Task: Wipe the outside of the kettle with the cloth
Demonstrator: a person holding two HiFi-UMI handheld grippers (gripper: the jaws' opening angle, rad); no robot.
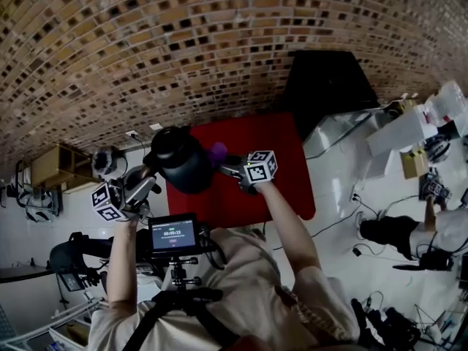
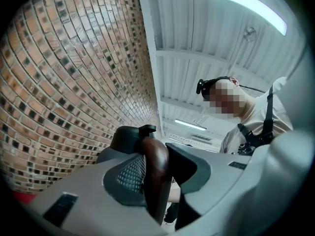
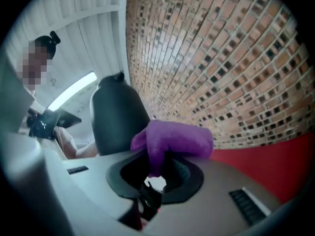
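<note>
Black kettle [image 1: 183, 168] — handle [image 2: 155, 159] pinched by left gripper [image 1: 145, 180] | right gripper [image 3: 155, 170] pinching purple cloth [image 3: 173, 139]

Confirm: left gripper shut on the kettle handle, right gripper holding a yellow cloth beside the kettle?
One thing is off: the cloth in the right gripper is purple, not yellow, as the right gripper view shows. The rest holds: the left gripper is shut on the kettle handle, and the cloth sits beside the kettle.
</note>
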